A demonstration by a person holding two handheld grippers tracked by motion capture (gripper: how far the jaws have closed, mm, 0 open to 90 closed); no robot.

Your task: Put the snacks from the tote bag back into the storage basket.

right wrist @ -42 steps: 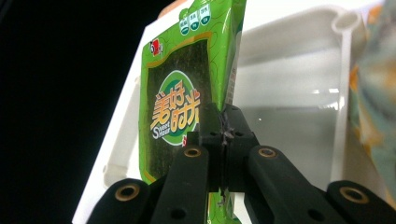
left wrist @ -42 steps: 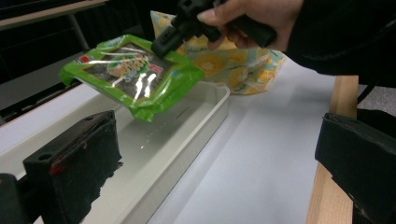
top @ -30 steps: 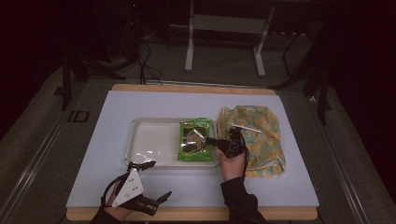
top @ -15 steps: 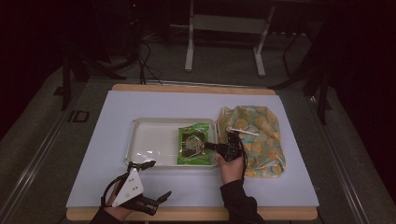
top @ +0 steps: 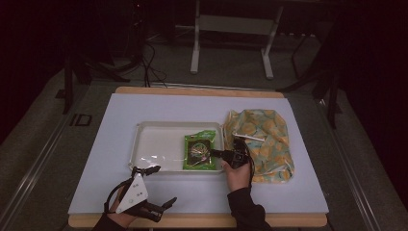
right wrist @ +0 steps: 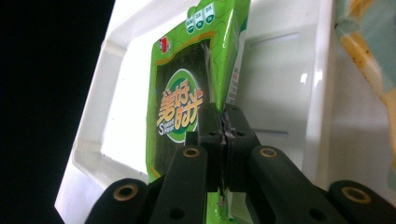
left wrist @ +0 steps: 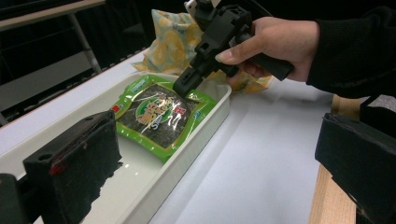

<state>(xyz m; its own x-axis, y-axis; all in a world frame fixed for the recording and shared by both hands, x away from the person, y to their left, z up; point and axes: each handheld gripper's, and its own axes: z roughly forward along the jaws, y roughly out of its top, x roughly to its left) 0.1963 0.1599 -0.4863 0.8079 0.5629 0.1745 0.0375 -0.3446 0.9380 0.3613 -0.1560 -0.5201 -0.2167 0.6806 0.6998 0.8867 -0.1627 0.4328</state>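
Green packet: one, a flat foil snack pack with a dark window and printed lettering; seen in all three views.
White tray: one, shallow, rectangular, glossy; also in the left gripper view and the right gripper view.
Yellow patterned bag: one, soft and crumpled, lying just right of the tray, touching its right rim.
Tongs: two pairs, one in each hand.
Right tongs: pinched closed on the near right edge of the green packet; in the right gripper view the two black pads meet with the foil edge clamped between them.
Left tongs: spread wide with nothing between the pads, held over the near left part of the table, well apart from the packet.
Packet position: inside the tray at its right end, lying against the tray floor; in the left gripper view the gripped corner rests near the right wall.
Right hand: dark sleeve, coming in from the near edge.
Surface: table with a pale blue-white cover over a wooden top, wood showing at the near and far edges.
Room: dim; grey floor, a metal stand's legs and loose cables beyond the table.
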